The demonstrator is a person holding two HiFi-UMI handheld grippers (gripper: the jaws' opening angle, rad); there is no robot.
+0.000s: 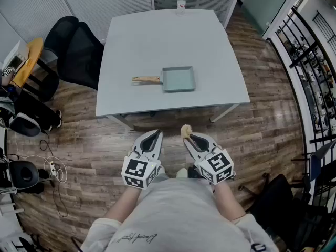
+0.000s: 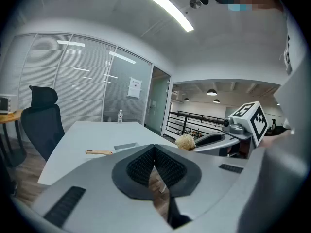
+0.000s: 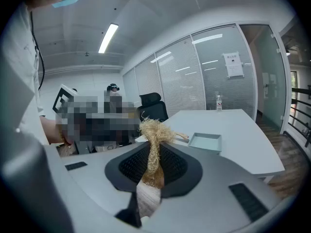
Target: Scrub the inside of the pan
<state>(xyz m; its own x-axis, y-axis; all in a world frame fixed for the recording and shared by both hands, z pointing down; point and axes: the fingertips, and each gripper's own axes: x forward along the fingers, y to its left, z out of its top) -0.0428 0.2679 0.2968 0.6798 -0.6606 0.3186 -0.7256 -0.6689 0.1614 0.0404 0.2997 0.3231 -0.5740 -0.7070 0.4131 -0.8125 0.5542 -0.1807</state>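
Observation:
A square grey-green pan (image 1: pixel 179 79) with a wooden handle (image 1: pixel 146 79) lies on the grey table (image 1: pixel 157 41); the pan (image 3: pixel 205 141) also shows in the right gripper view, and small as the pan (image 2: pixel 125 146) in the left gripper view. My right gripper (image 1: pixel 187 135) is shut on a tan fibre scrubber (image 3: pixel 154 144), whose tuft (image 1: pixel 185 130) sticks out past the fingertips. My left gripper (image 1: pixel 155 134) is shut with nothing in it. Both hang over the wooden floor, short of the table's near edge.
A water bottle (image 1: pixel 181 2) stands at the table's far edge. A black office chair (image 1: pixel 73 49) sits left of the table, with bags and cables on the floor at far left. A black railing (image 1: pixel 307 72) runs along the right.

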